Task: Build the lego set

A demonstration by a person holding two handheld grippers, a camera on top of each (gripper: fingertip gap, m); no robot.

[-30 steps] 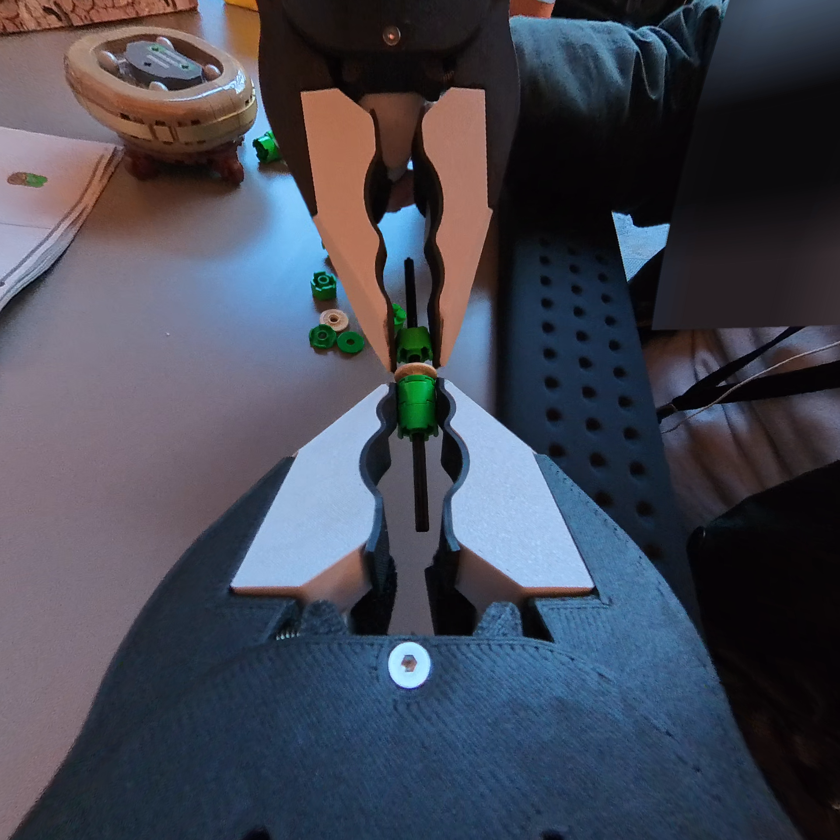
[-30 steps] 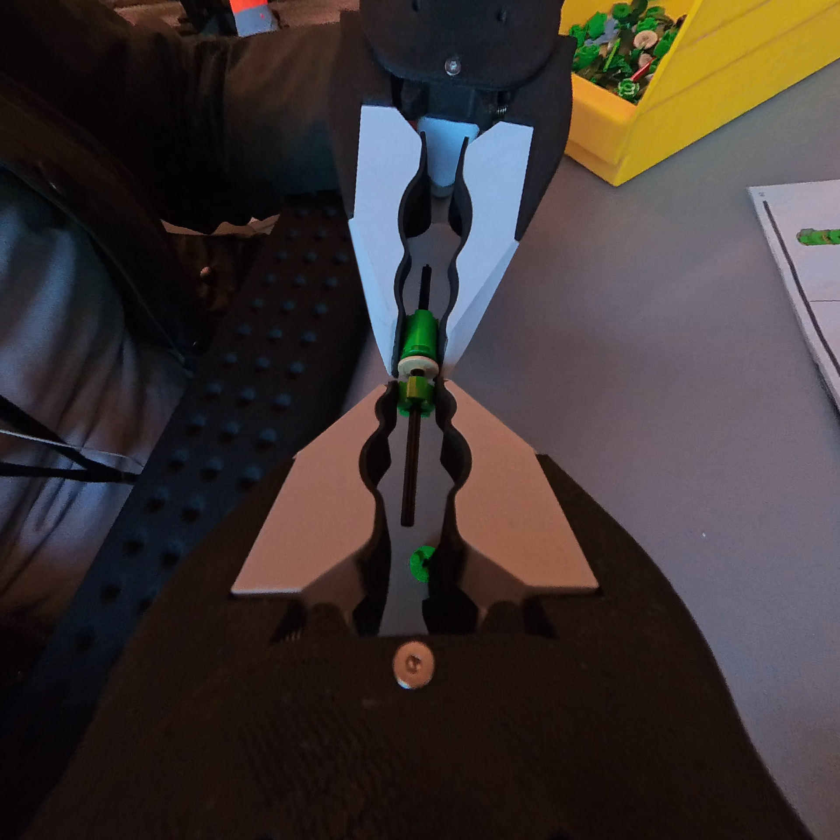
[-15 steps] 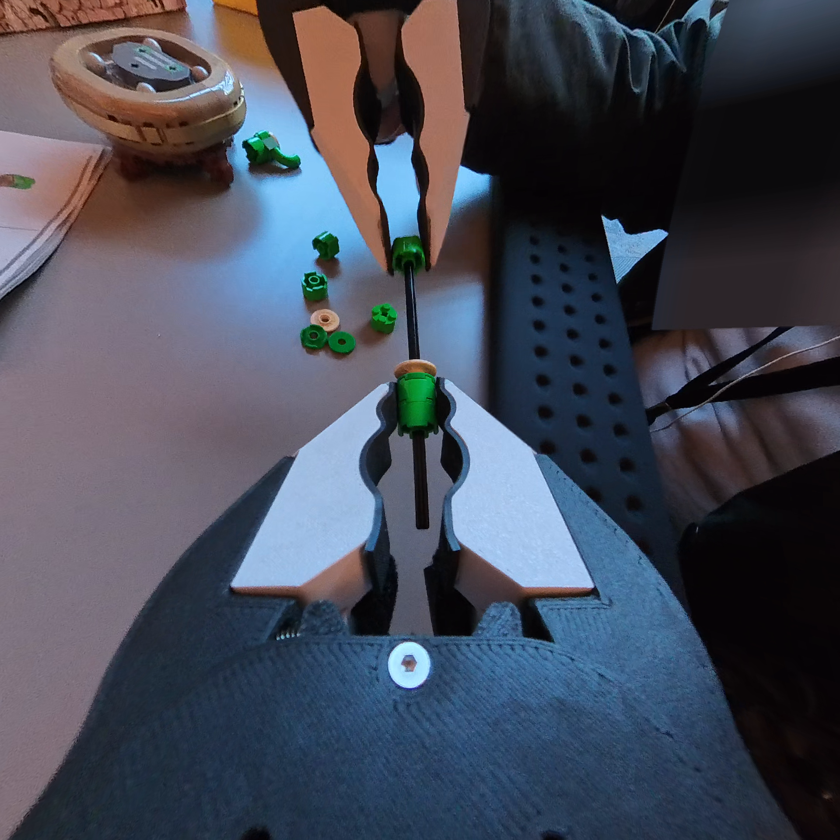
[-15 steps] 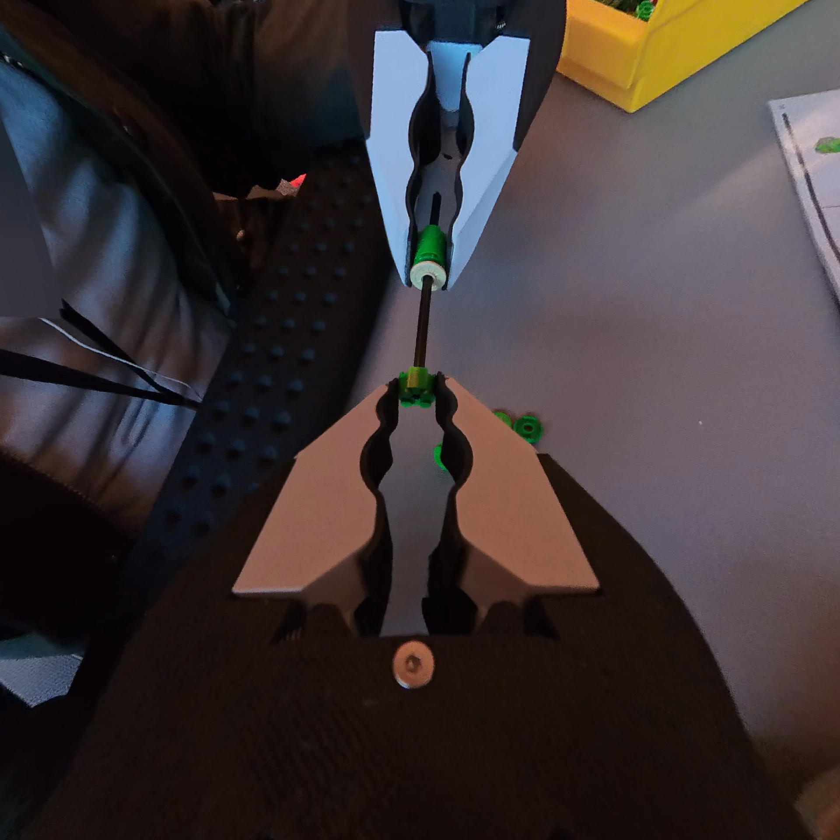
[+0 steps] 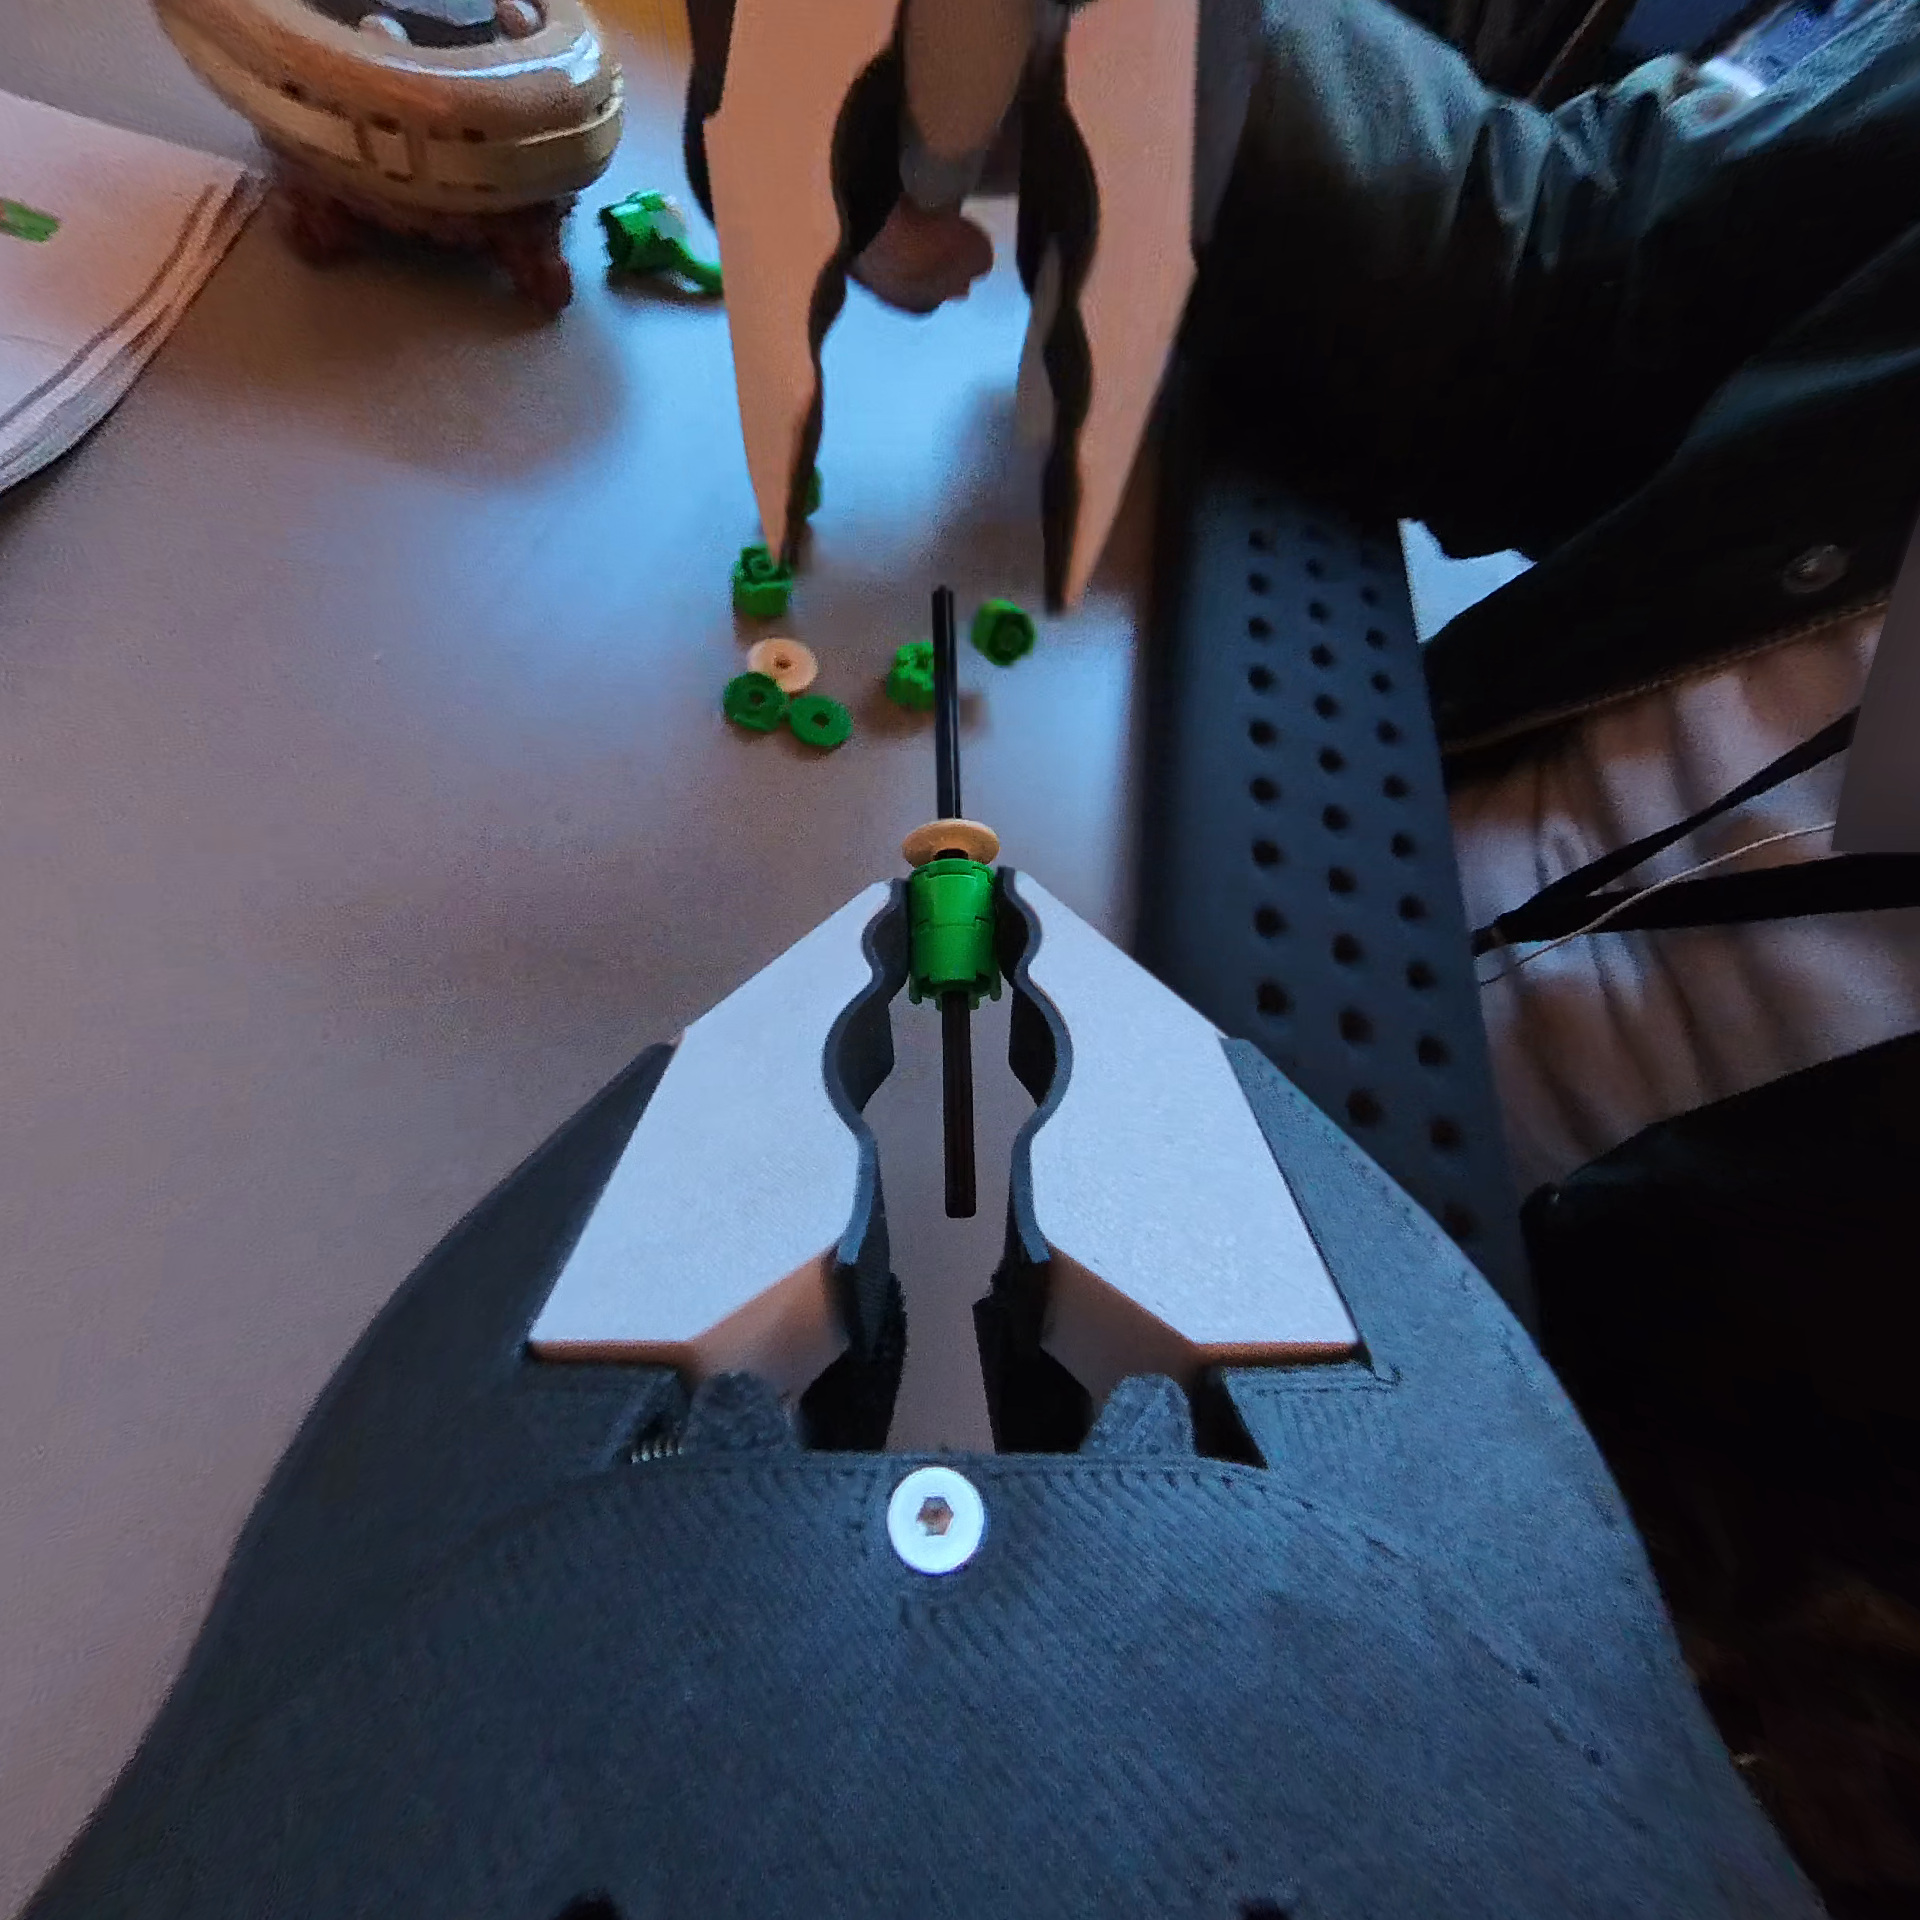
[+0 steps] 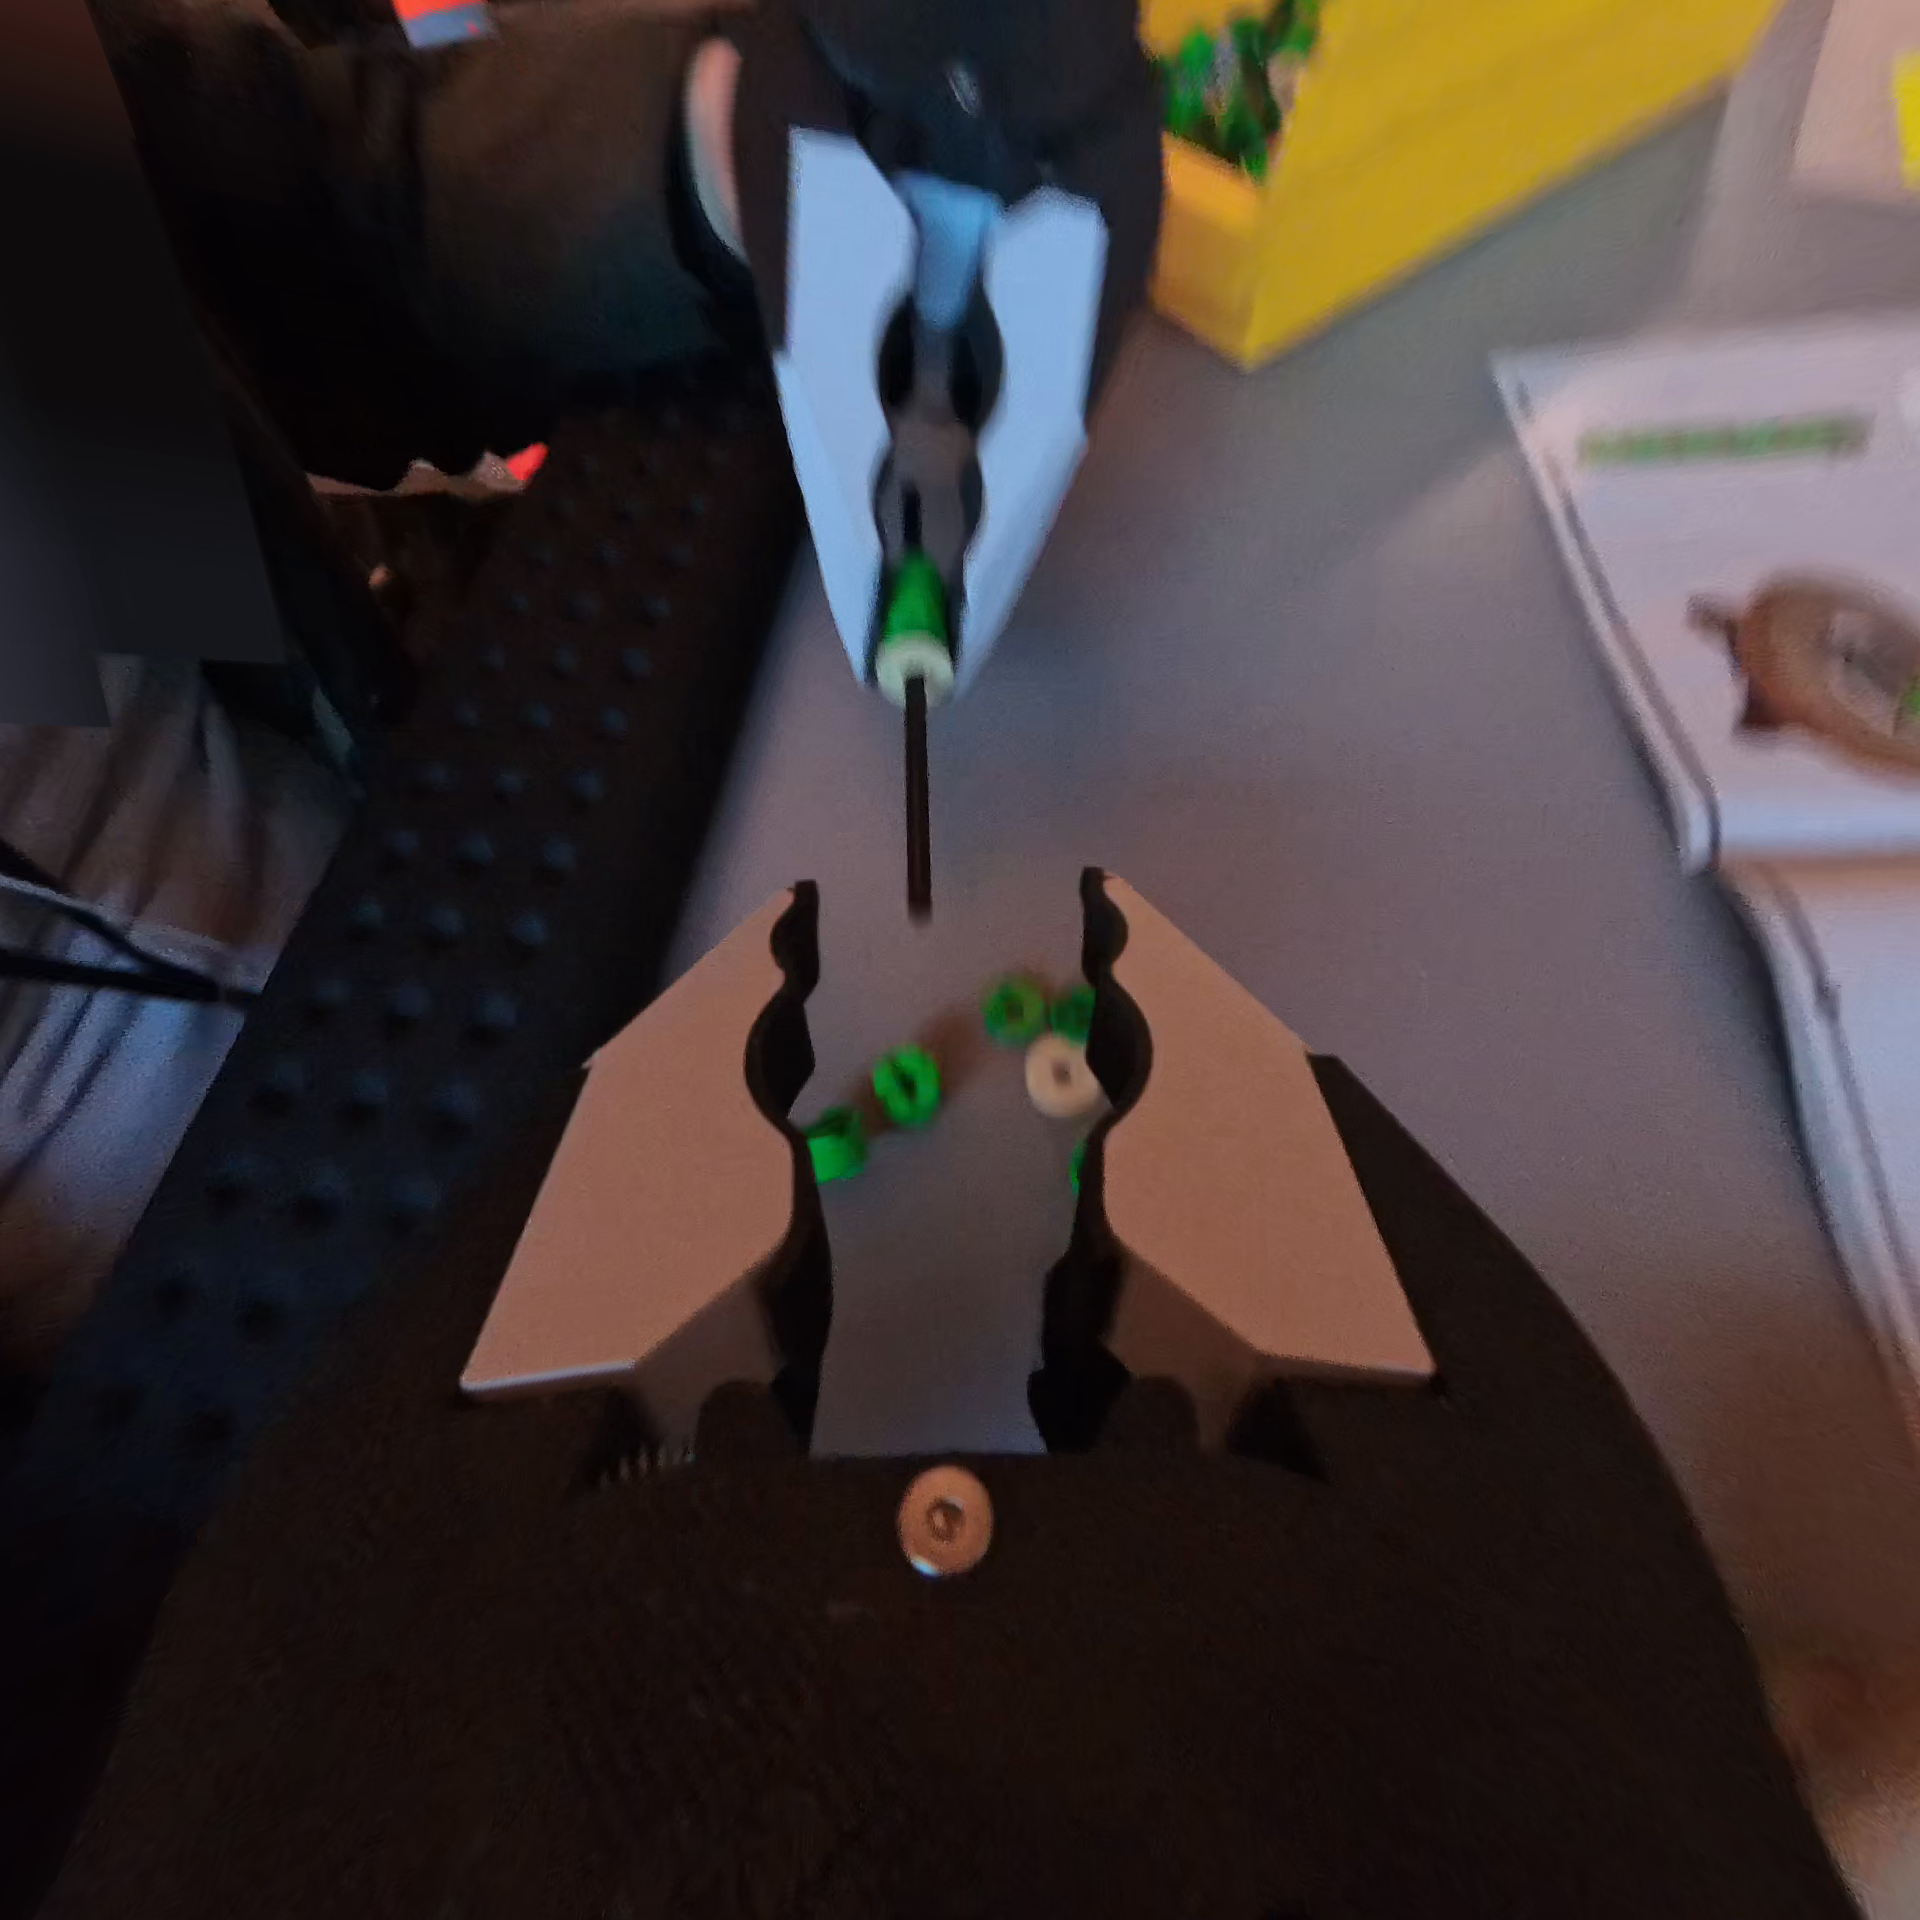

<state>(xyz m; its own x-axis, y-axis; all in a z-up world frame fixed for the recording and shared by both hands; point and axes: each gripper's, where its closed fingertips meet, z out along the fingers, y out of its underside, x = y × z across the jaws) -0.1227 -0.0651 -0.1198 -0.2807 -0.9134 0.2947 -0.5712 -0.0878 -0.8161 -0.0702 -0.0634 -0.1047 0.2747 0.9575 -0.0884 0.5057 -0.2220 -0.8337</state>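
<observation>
My left gripper (image 5: 948, 883) is shut on a green cylinder (image 5: 951, 930) threaded on a thin black axle (image 5: 943, 707), with a tan round plate (image 5: 950, 840) at the cylinder's front. It also shows in the right wrist view (image 6: 914, 665), blurred. My right gripper (image 6: 945, 894) is open and empty, just beyond the axle's free tip. In the left wrist view it (image 5: 920, 571) points down over loose pieces on the table: several small green pieces (image 5: 762, 584) and a tan ring (image 5: 781, 661). One green piece (image 5: 1003, 631) lies beside the axle tip.
A tan oval Lego build (image 5: 395, 94) on dark red feet stands at the back left, beside an instruction booklet (image 5: 94, 301). A black perforated strip (image 5: 1309, 831) runs along the table's edge. A yellow parts bin (image 6: 1455, 156) and an open booklet (image 6: 1766, 623) lie to the right.
My right gripper slid its small green piece off the axle, opened and let it drop onto the table. My left gripper still holds the cylinder and axle.
</observation>
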